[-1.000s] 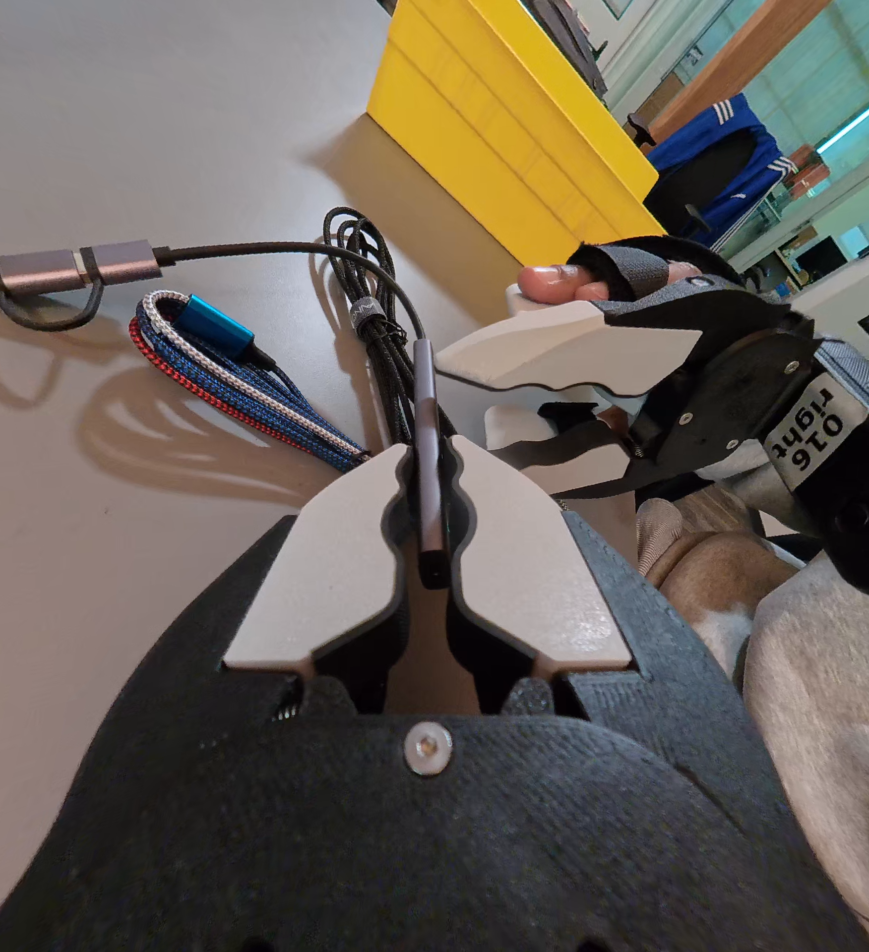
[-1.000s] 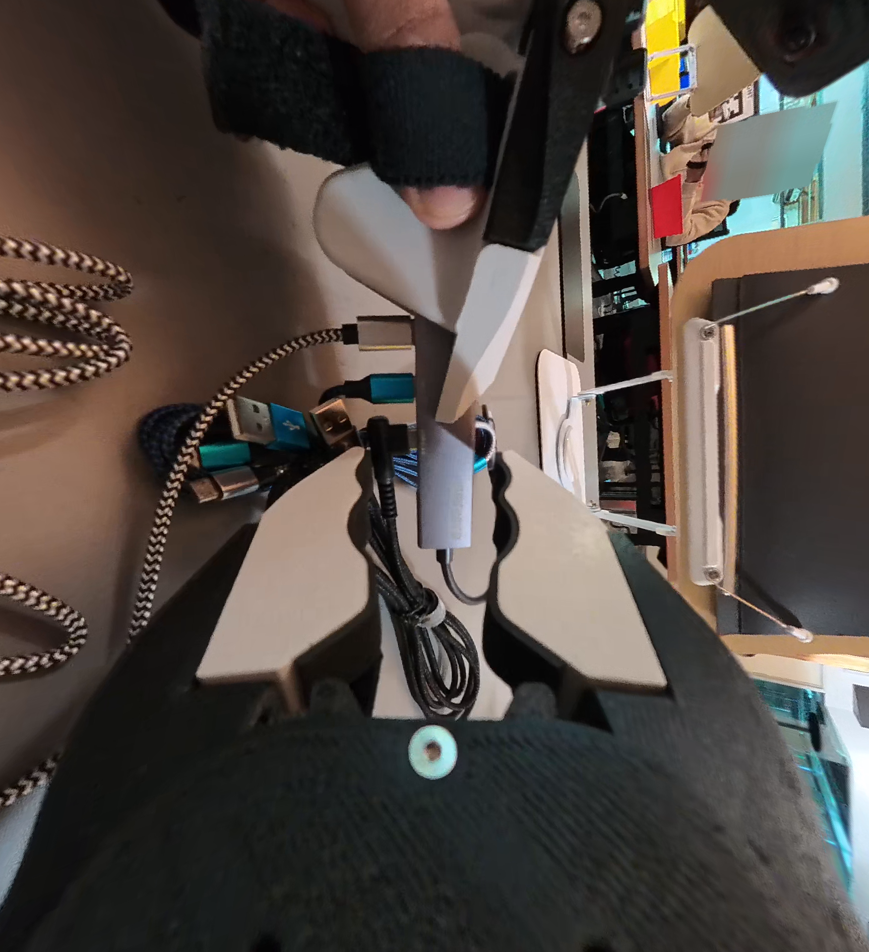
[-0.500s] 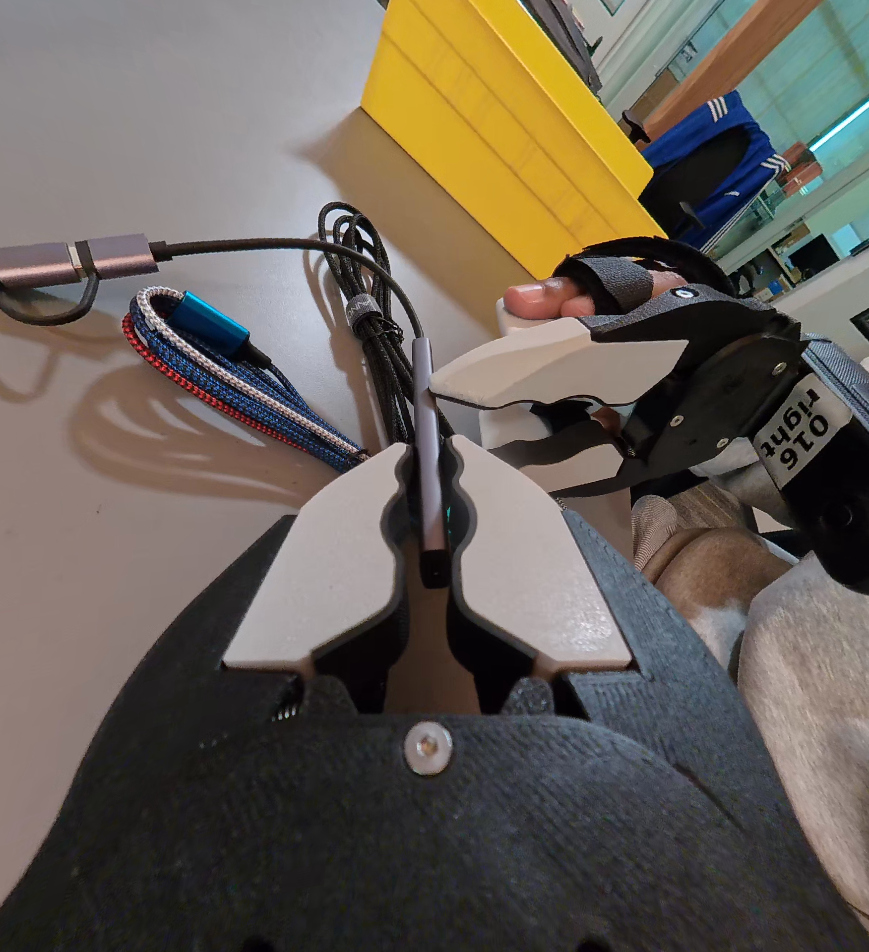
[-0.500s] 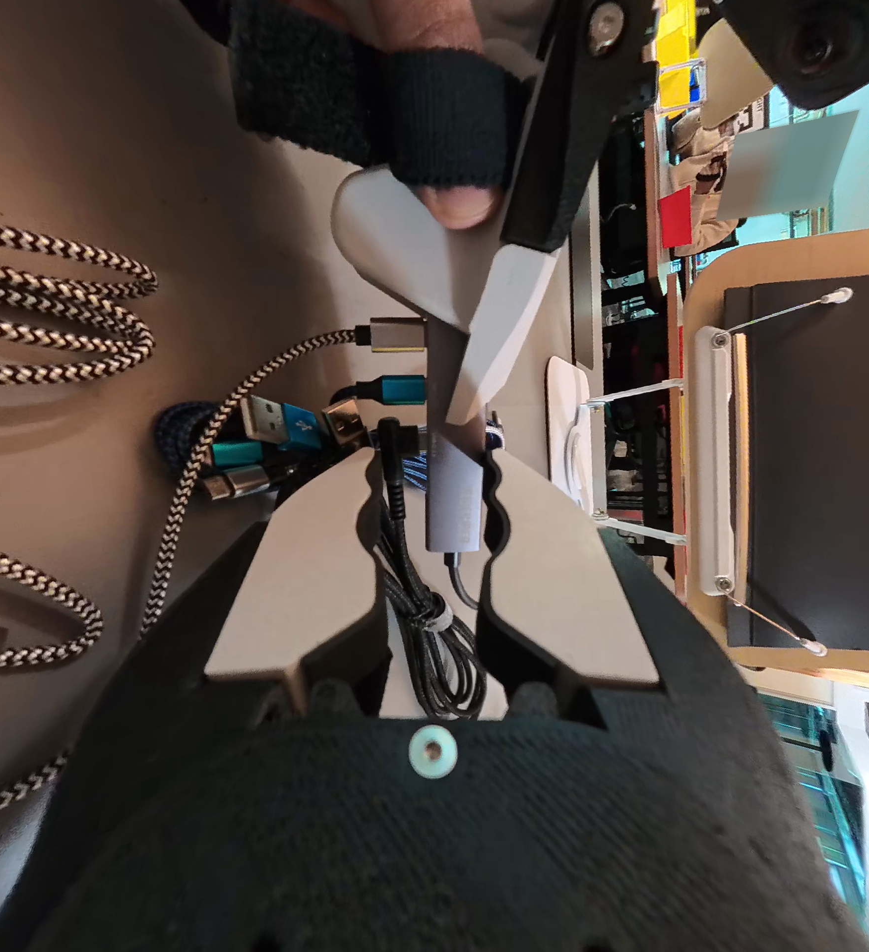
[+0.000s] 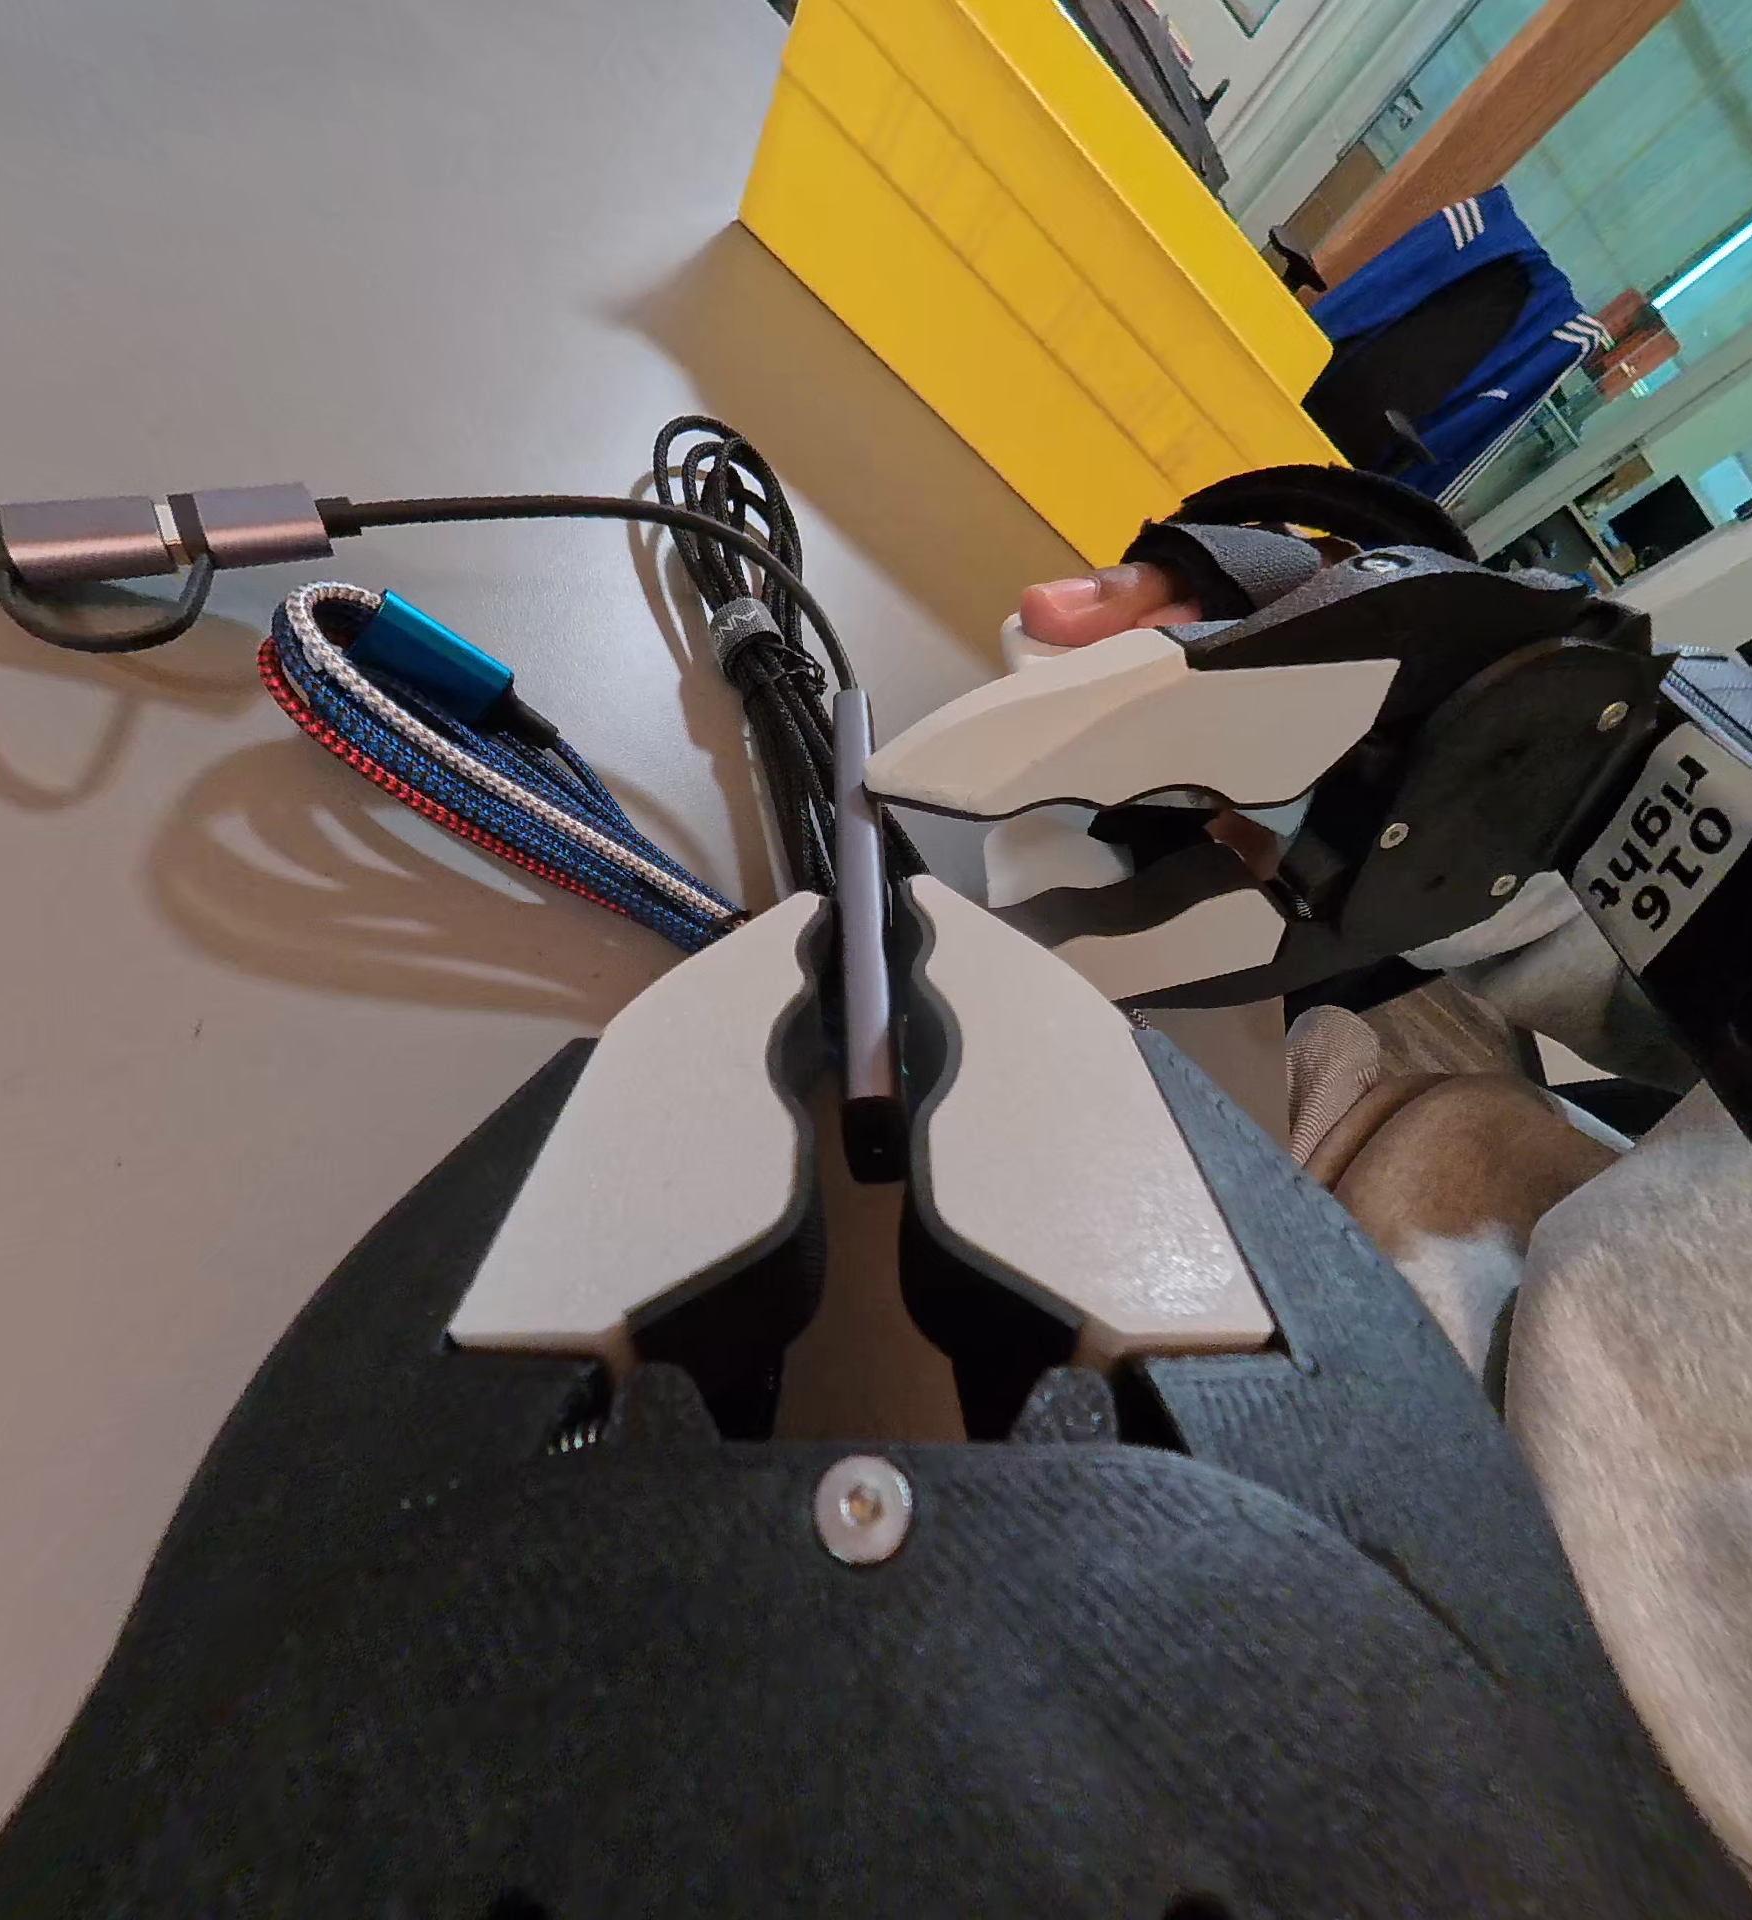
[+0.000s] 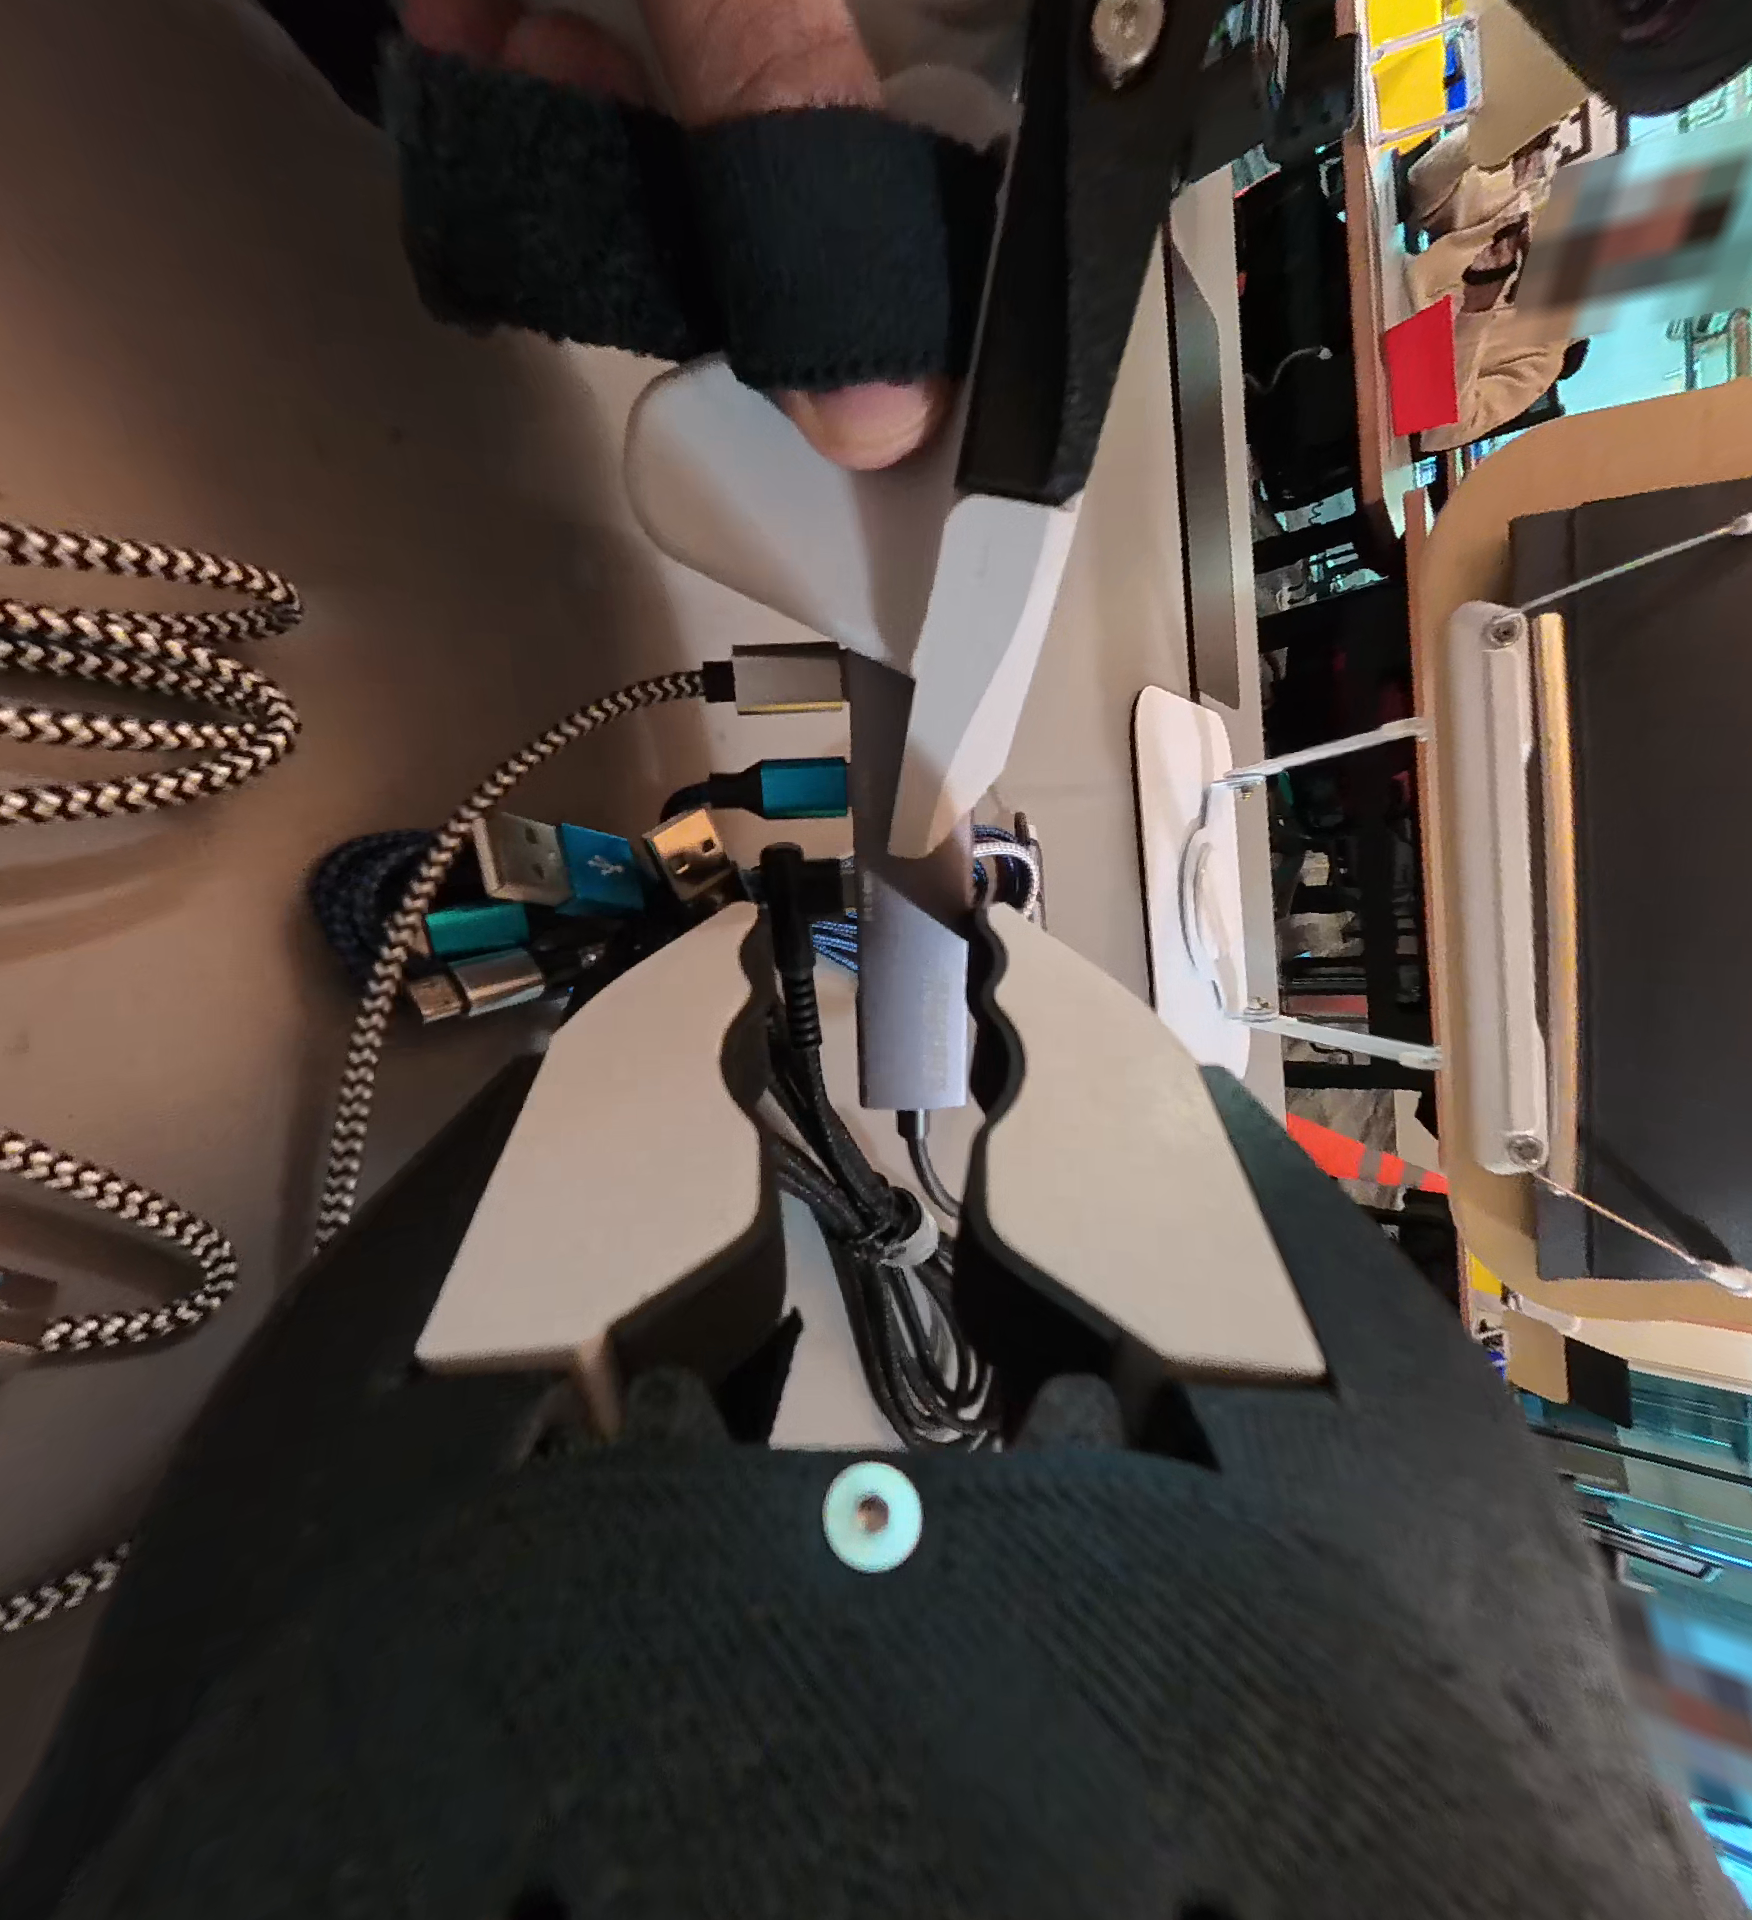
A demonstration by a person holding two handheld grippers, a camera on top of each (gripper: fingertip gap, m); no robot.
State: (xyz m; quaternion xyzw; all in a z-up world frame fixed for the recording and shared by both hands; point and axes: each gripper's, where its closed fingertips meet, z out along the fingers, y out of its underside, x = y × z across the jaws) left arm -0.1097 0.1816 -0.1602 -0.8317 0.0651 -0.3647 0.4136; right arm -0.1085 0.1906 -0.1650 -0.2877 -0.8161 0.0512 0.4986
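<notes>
both wrist views look closely, crosswise, at one grey hub [image 5: 867,987].

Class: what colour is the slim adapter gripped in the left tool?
Dark metallic grey. The adapter shows best in the left wrist view, shut between the left tool.

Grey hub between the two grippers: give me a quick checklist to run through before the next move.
1. Left gripper shut on the grey hub: ok.
2. Right gripper open, with the hub's corded end between its fingers: ok.
3. Only the hub between the right gripper's fingers: not ok, the black cable bundle lies there too.
4. Teal plug fully seated in the hub: cannot tell.
5. Hub lifted off the table: cannot tell.
</notes>
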